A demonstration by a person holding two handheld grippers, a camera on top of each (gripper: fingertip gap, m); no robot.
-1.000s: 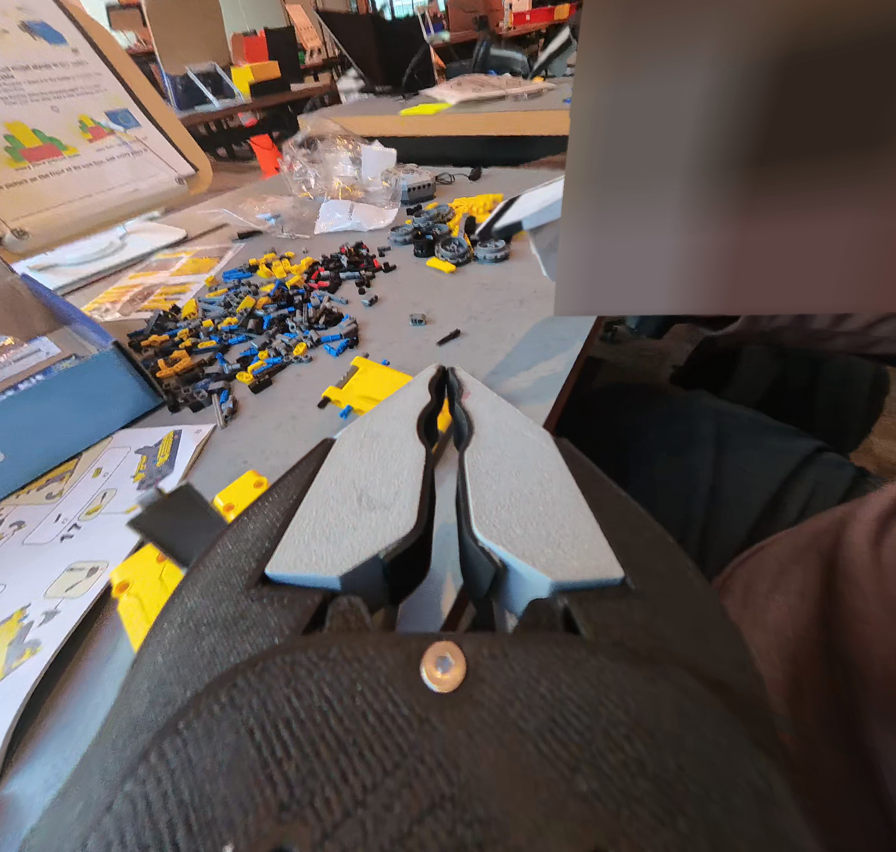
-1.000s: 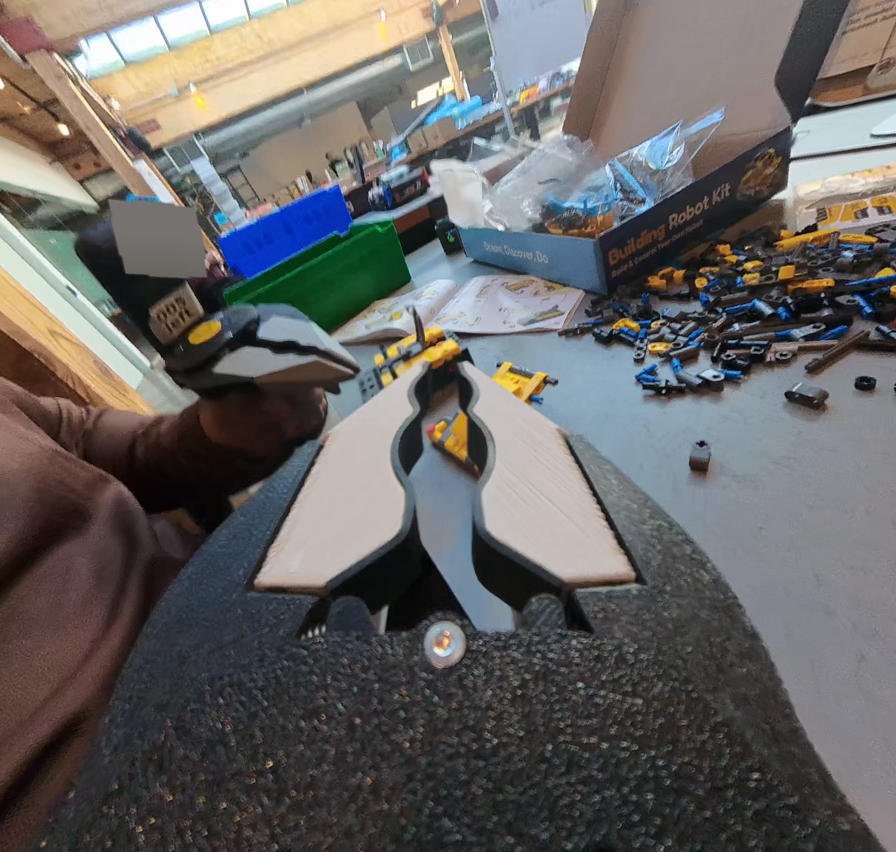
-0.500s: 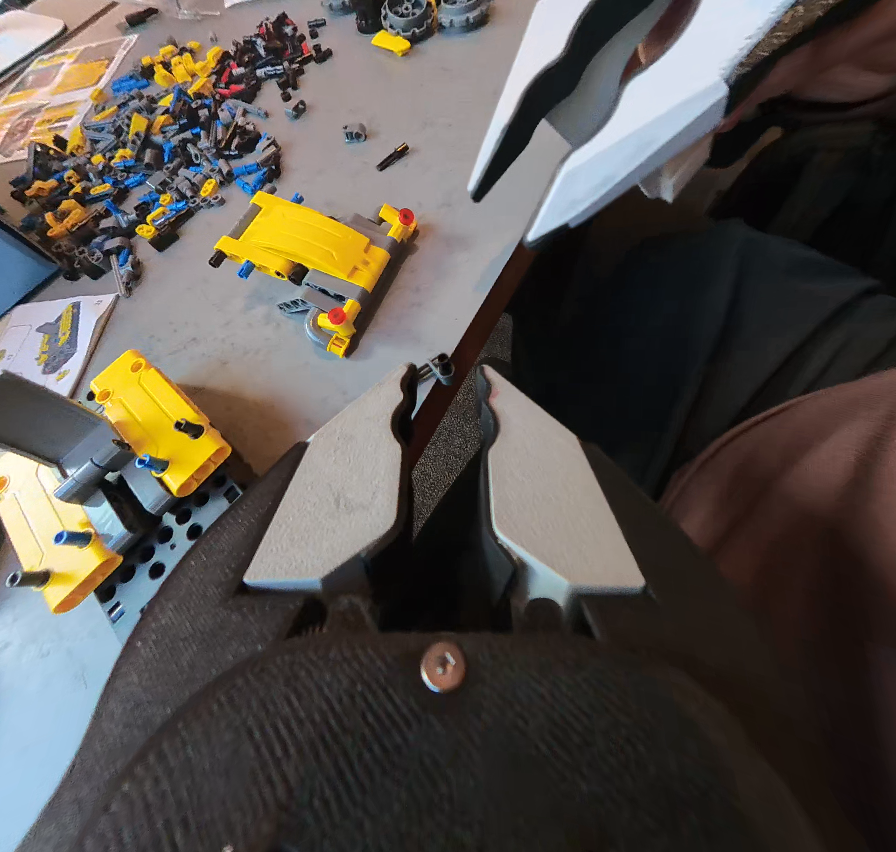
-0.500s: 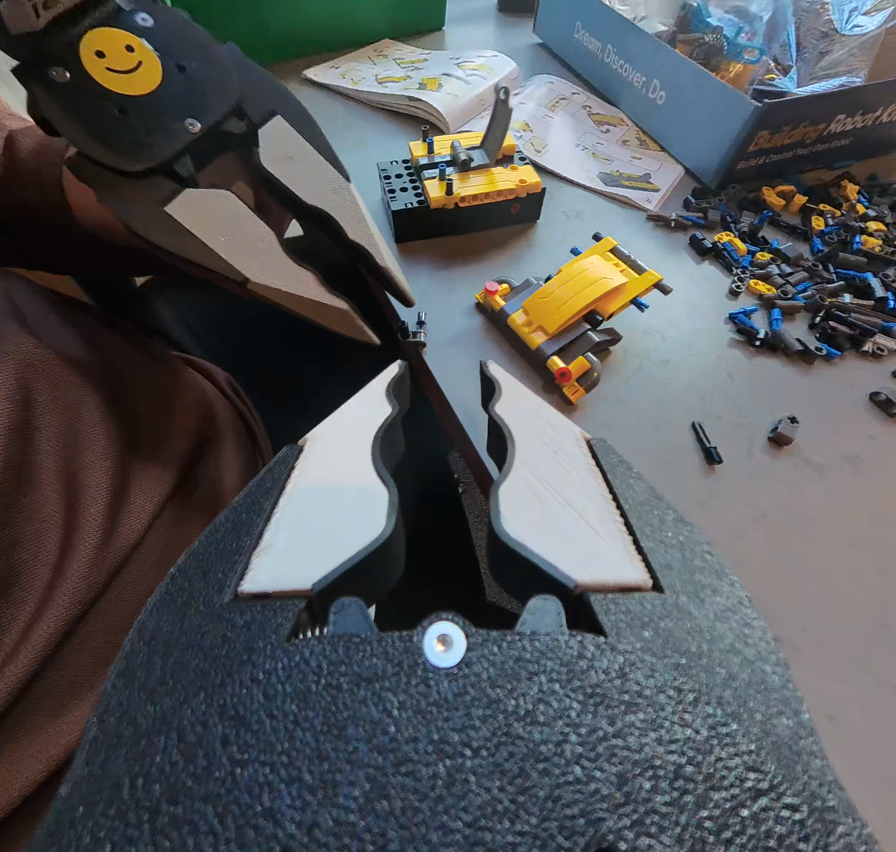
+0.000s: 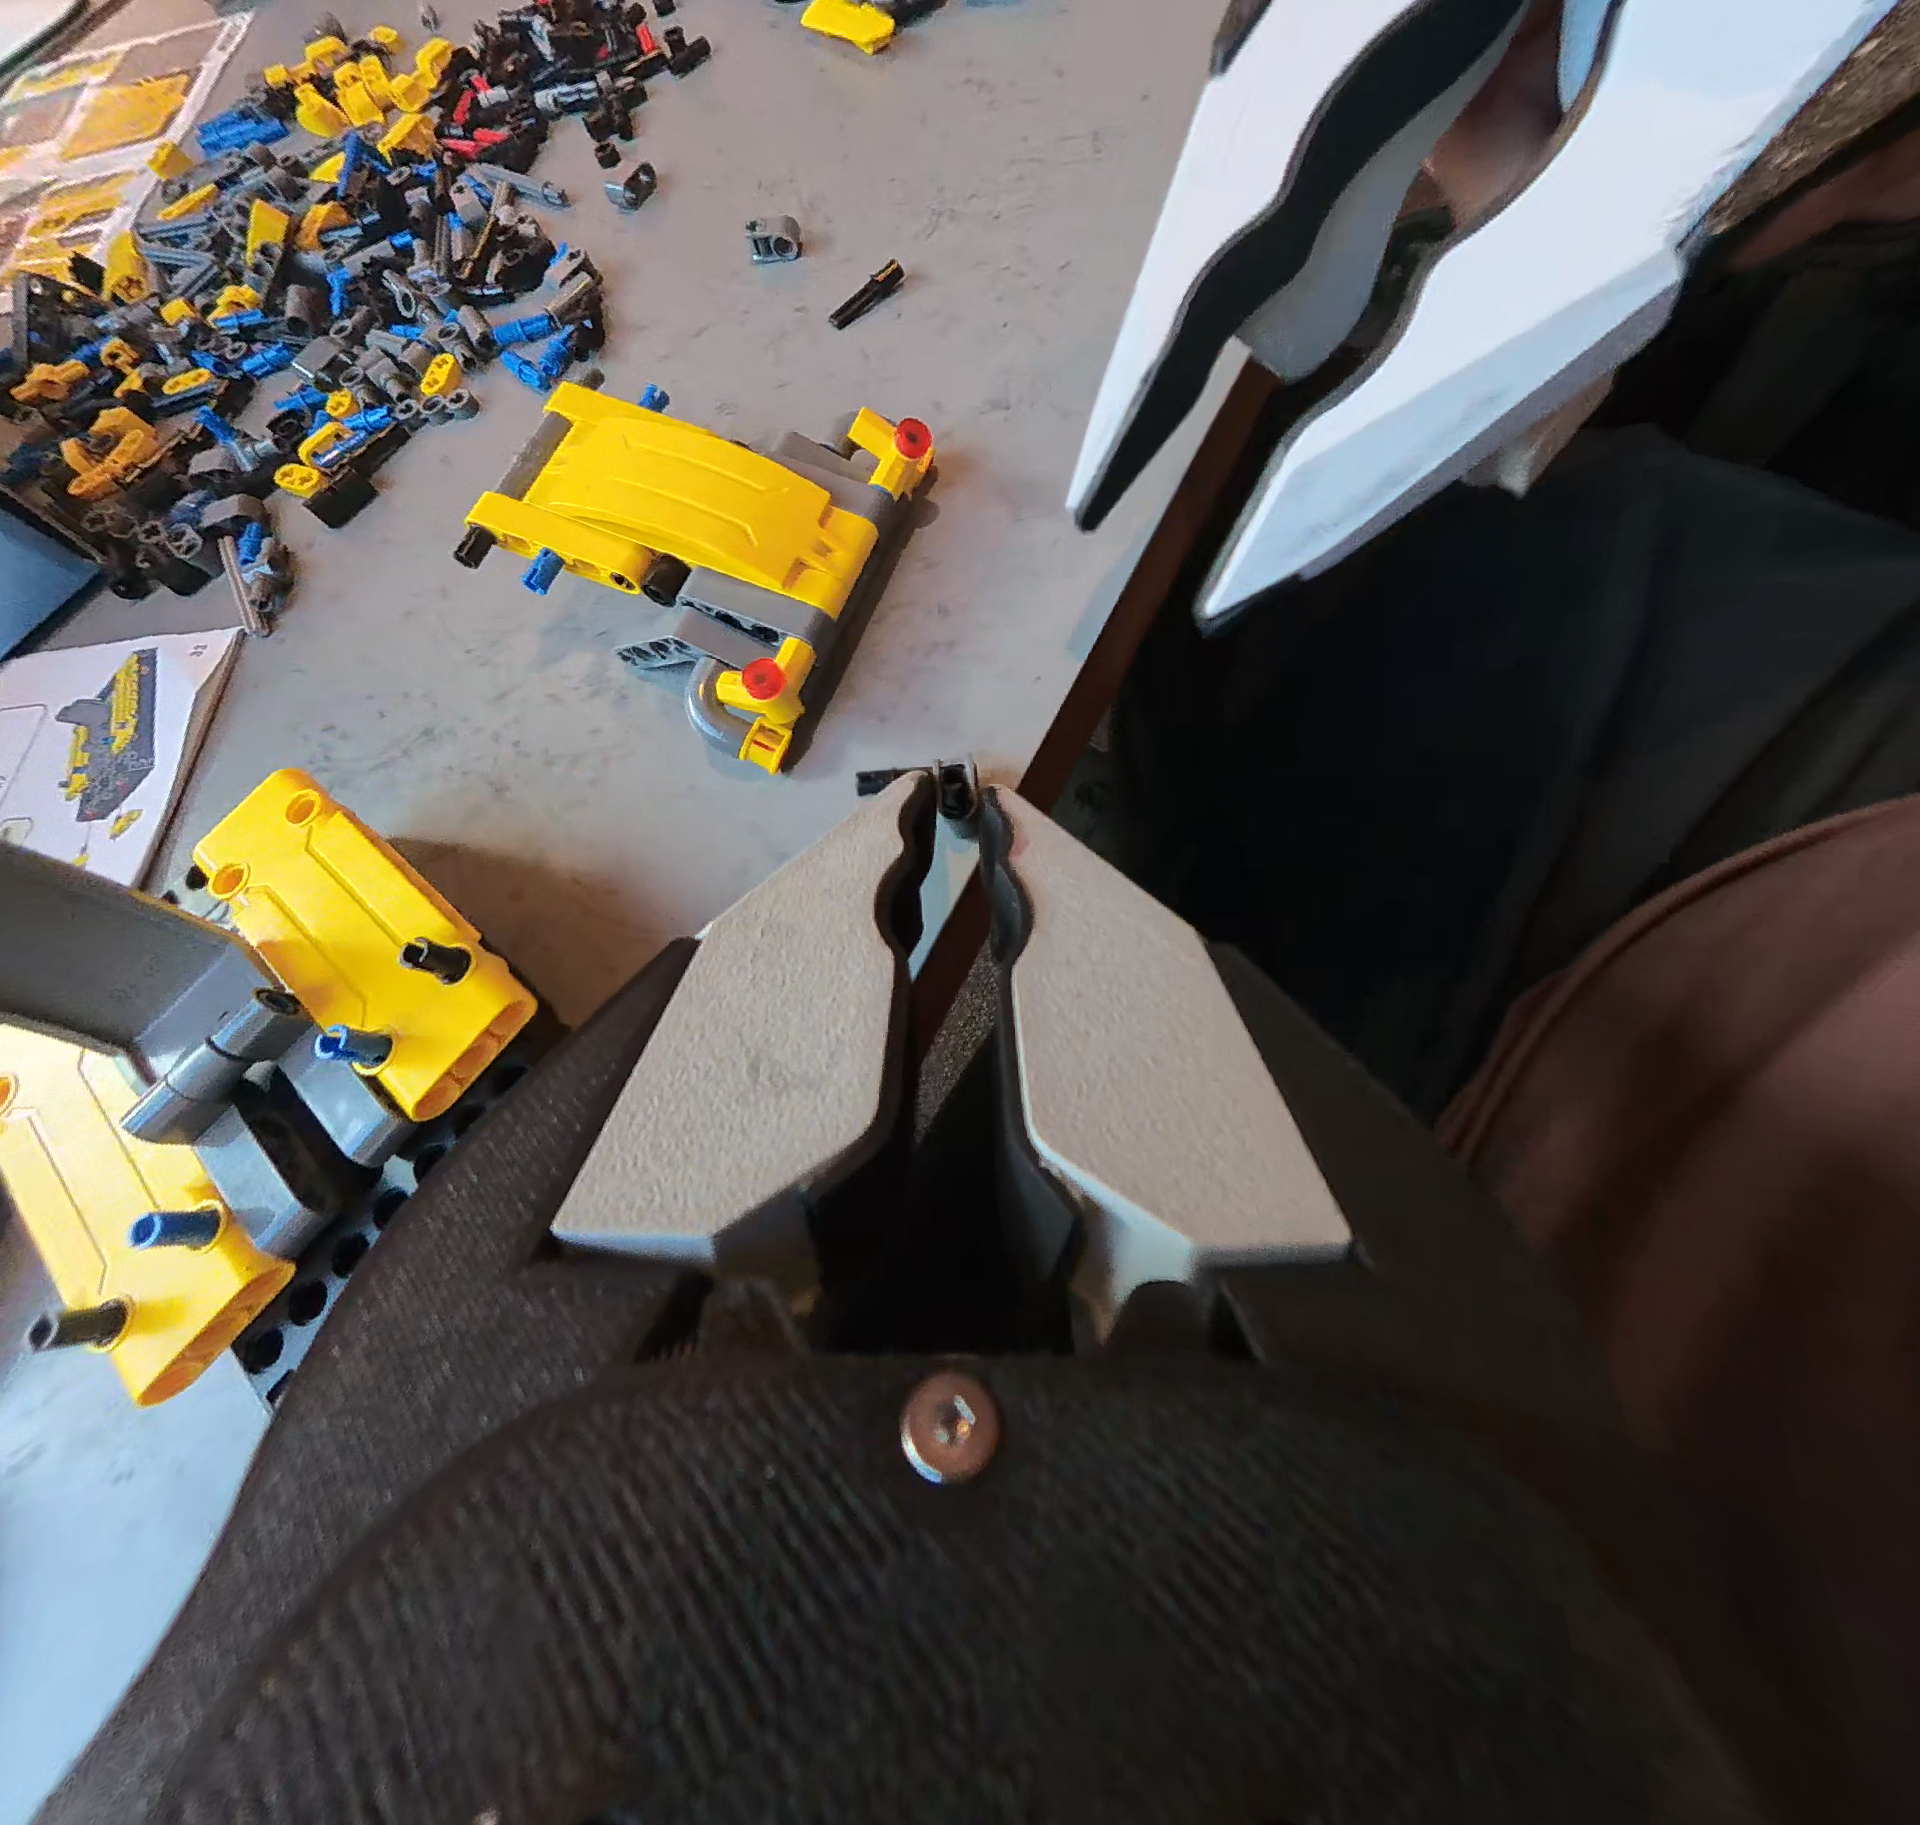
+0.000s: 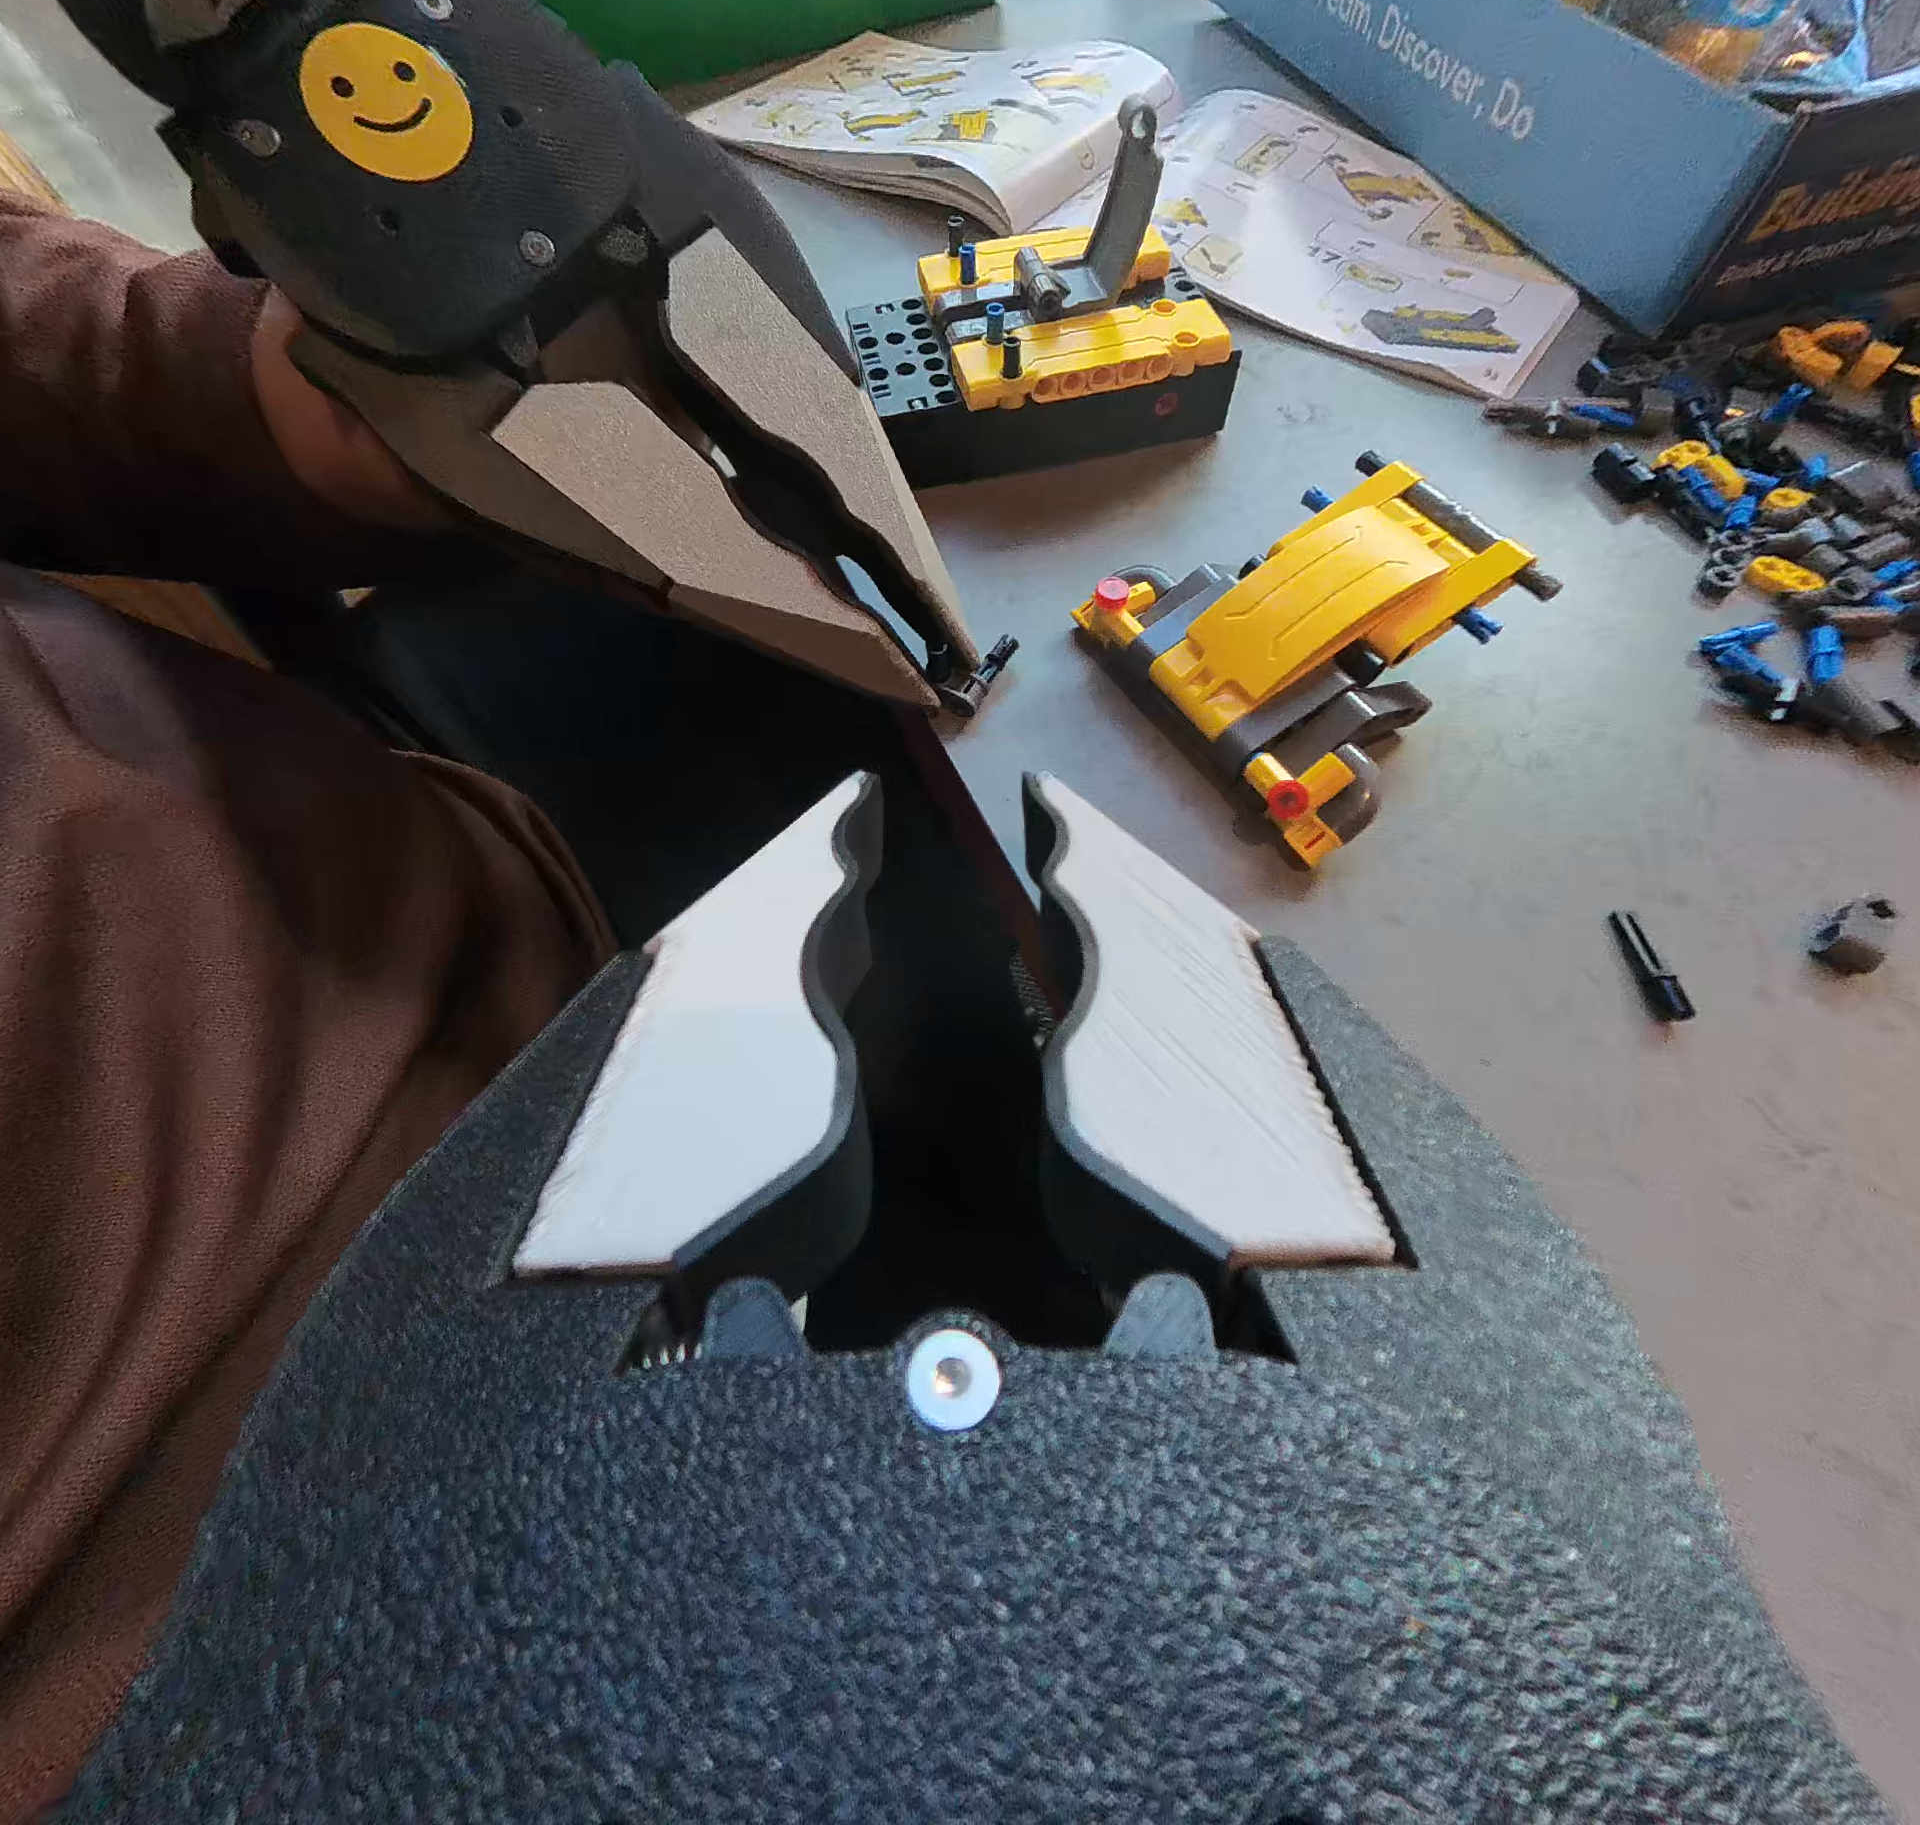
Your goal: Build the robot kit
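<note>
The left gripper [image 5: 954, 801] pinches a small black connector piece [image 5: 956, 796] at its tips, over the near edge of the grey table [image 5: 997, 175]. The right gripper [image 6: 951, 788] hovers just beside, jaws spread, holding nothing. A yellow smiley sticker [image 6: 385, 99] and a lettered tag mark the left gripper's body. Just beyond lies a yellow-and-grey model [image 5: 707, 539], then loose pieces [image 5: 312, 248], an open instruction booklet [image 6: 1039, 113] and a blue printed box [image 6: 1507, 113].

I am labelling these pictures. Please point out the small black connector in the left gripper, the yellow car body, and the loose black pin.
small black connector [image 5: 954, 796], left wrist view, its top end between the tips.
yellow car body [image 5: 665, 497], left wrist view, curved yellow panel.
loose black pin [image 6: 1650, 965], right wrist view, mid-shaft.
</note>
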